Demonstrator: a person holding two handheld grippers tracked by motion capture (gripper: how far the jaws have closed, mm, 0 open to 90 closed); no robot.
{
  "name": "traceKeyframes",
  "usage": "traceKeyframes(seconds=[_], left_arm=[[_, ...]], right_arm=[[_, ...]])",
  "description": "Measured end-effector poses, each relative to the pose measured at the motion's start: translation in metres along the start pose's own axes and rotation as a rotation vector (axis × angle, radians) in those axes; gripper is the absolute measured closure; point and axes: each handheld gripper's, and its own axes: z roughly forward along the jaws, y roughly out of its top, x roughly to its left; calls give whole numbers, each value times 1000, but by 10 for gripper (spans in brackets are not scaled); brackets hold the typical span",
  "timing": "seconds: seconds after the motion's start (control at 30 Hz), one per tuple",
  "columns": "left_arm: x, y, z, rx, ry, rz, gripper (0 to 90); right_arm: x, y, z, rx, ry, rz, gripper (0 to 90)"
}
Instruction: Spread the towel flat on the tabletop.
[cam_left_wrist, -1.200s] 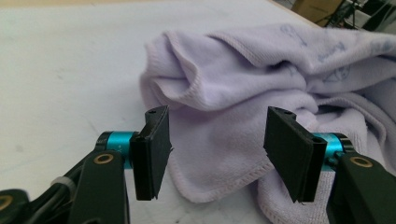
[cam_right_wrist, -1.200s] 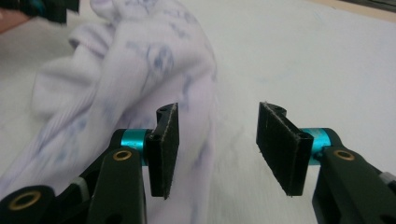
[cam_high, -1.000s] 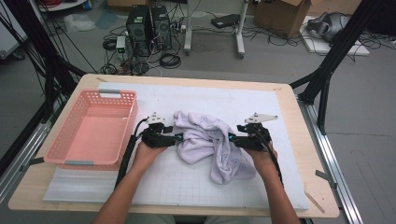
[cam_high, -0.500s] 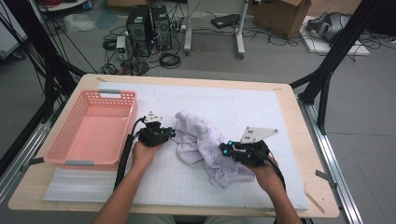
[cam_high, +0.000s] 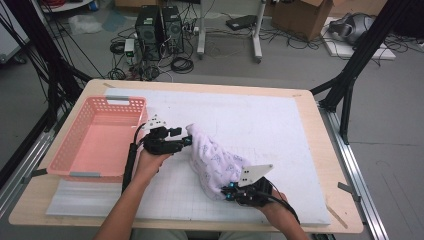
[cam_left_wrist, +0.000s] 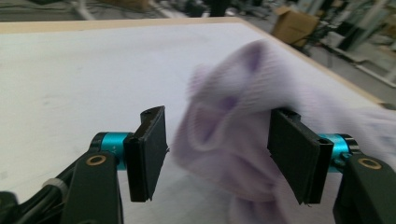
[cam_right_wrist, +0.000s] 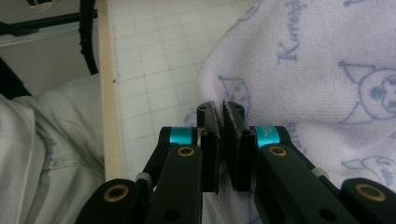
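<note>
Since earlier, my right gripper (cam_high: 229, 193) has dragged the towel (cam_high: 216, 161) nearer, clamped on its edge; left gripper (cam_high: 186, 141) jaws just reopened astride the far end. Soft, light; I pinch edges.

The soft purple towel (cam_high: 216, 162) with little cartoon faces lay bunched up on the white mat

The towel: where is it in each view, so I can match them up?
High view: the towel lies centre, stretched between both grippers.
Left gripper view: right half, a blurred fold between the open jaws.
Right gripper view: upper right, its edge by the shut jaws.
Shared landmark: the white mat.
</note>
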Motion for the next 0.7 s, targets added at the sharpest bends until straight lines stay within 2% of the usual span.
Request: traceKeyframes(seconds=[0.07,0.13,0.2,0.3,0.33,0.37,0.4,0.43,0.47,0.53,0.6,0.67,0.7], left_arm=[[-4,5,-5,-29,-37,1,363],[-9,9,-8,-33,-58,16,355],[-14,12,-3,2,-71,39,351],[-18,8,11,71,-70,48,350],[-18,5,15,101,-74,58,385],[-19,1,19,134,-83,80,483],[-20,-2,22,168,-89,105,624],[-22,-6,23,183,-84,148,761],[-23,-7,22,181,-83,154,806],[-24,-9,19,182,-83,165,829],[-24,-10,16,184,-84,179,836],[-26,-10,12,189,-83,198,837],[-26,-10,10,192,-84,203,837]], right_arm=[[-2,1,1,4,-15,-1,855],[-3,2,3,10,-38,12,855],[-4,3,6,9,-37,9,855],[-1,5,12,19,-29,-13,845],[1,6,13,18,-29,-19,833],[1,6,12,14,-28,-18,803],[1,6,9,-1,-23,-13,754],[0,6,5,-23,-17,8,707],[-2,7,-1,-56,-18,24,674],[-8,10,-13,-105,-49,46,622],[-21,13,-27,-174,-93,83,599],[-38,16,-38,-220,-178,126,601],[-48,18,-39,-210,-228,152,600]])
